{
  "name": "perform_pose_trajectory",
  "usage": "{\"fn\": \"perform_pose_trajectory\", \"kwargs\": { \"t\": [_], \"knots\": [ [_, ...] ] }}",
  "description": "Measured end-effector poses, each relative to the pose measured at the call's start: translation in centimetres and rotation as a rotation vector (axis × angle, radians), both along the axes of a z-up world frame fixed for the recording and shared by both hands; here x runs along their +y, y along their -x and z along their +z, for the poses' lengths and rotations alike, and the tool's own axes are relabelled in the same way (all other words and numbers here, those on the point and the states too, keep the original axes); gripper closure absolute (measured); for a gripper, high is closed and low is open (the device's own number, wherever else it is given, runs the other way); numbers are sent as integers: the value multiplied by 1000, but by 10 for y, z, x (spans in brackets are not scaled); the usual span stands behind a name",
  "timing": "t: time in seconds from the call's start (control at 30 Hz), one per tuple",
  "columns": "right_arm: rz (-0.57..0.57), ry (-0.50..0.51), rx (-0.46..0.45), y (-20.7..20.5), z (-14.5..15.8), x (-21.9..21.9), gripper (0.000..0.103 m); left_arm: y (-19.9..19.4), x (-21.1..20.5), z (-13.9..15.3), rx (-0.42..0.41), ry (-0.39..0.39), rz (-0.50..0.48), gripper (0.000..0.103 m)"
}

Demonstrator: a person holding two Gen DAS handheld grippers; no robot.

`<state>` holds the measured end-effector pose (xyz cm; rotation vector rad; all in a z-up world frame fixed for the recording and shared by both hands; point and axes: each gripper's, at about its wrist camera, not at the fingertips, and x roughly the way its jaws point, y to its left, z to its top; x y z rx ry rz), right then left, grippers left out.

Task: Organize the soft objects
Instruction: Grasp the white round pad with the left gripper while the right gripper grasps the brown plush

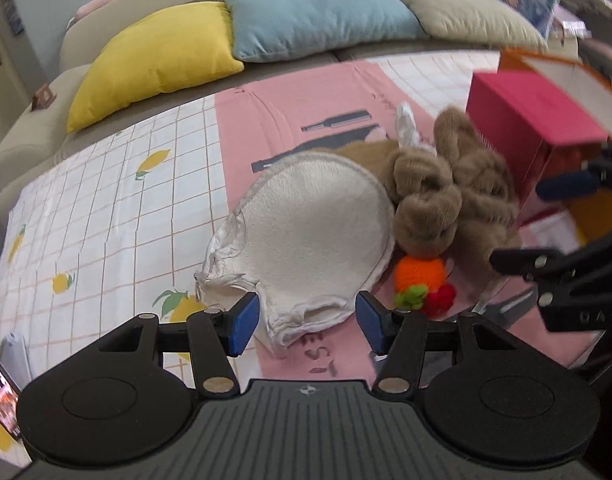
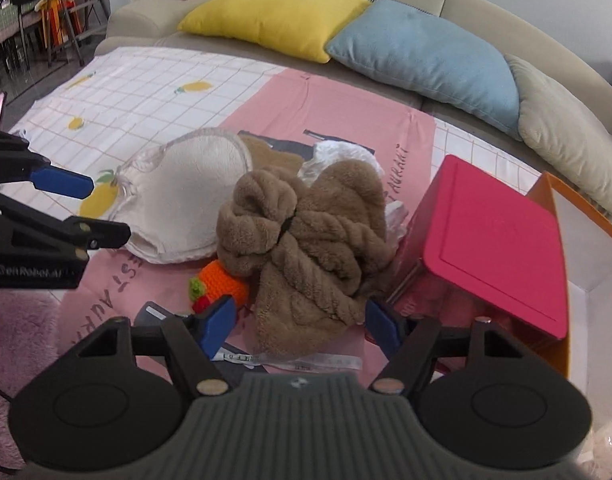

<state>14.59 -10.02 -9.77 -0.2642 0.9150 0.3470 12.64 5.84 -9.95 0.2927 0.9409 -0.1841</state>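
Note:
A round cream cushion cover (image 1: 318,220) lies flat on the pink cloth. Its crumpled near edge sits between the blue pads of my left gripper (image 1: 308,322), which stands open without pressing it. To its right is a heap of brown fluffy fabric (image 2: 306,232) with a white cloth (image 2: 342,152) behind it. The brown fabric's lower end hangs between the fingers of my right gripper (image 2: 300,326), which is open with small gaps at the pads. An orange crocheted toy (image 2: 222,284) with green and red bits lies between cushion cover and heap. Each gripper shows in the other's view: the right gripper (image 1: 516,224) and the left gripper (image 2: 110,208).
A deep pink box (image 2: 494,240) stands right of the heap, with an orange-edged box (image 2: 554,200) beyond it. Yellow (image 2: 278,16), blue (image 2: 426,56) and beige (image 2: 566,132) pillows line the sofa back. A measuring tape (image 2: 318,362) lies near me. The lemon-print checked cloth (image 1: 106,208) spreads left.

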Motion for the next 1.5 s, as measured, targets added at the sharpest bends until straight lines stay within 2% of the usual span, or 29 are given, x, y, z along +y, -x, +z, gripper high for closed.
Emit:
{"fn": "perform_pose_trajectory", "kwargs": {
  "t": [0.17,0.27,0.43,0.47,0.53,0.63,0.67,0.7,0.73,0.77,0.9,0.93,1.03,1.17,1.27,1.4,1.5],
  "knots": [
    [6,25,26,-10,-16,10,29,-4,-19,-27,-11,-134,-109,36],
    [-4,42,29,-14,-25,14,28,-6,-28,-41,-1,-182,-162,35],
    [-31,56,27,-19,-34,15,27,-7,-36,-61,-6,-280,-204,33],
    [-39,57,26,-20,-36,16,27,-6,-36,-62,-23,-291,-211,30],
    [-53,61,24,-22,-39,18,28,-5,-37,-65,-44,-307,-229,29],
    [-64,77,13,-22,-43,20,41,-2,-39,-68,-82,-322,-243,29],
    [-67,88,13,-23,-46,21,50,-1,-40,-69,-97,-327,-246,29],
    [-69,93,15,-23,-47,21,54,0,-41,-70,-104,-330,-248,29],
    [-70,92,16,-23,-47,20,55,0,-42,-70,-107,-331,-246,35],
    [-70,87,15,-21,-46,17,61,0,-42,-70,-104,-323,-245,50],
    [-72,81,1,-18,-40,11,74,1,-46,-68,-88,-331,-240,80],
    [-74,79,-3,-17,-39,9,76,3,-46,-66,-94,-325,-238,89],
    [-82,65,-16,-14,-33,5,82,7,-43,-53,-145,-306,-207,93],
    [-90,38,-51,-5,-20,-3,87,13,-34,-24,-202,-241,-119,94],
    [-88,11,-77,2,-9,-8,90,17,-28,2,-226,-170,-41,95],
    [-73,-12,-128,18,8,-12,96,28,-20,35,-246,-37,61,95],
    [-68,-37,-142,24,18,-14,96,38,-18,53,-265,30,84,96]
  ]
}}
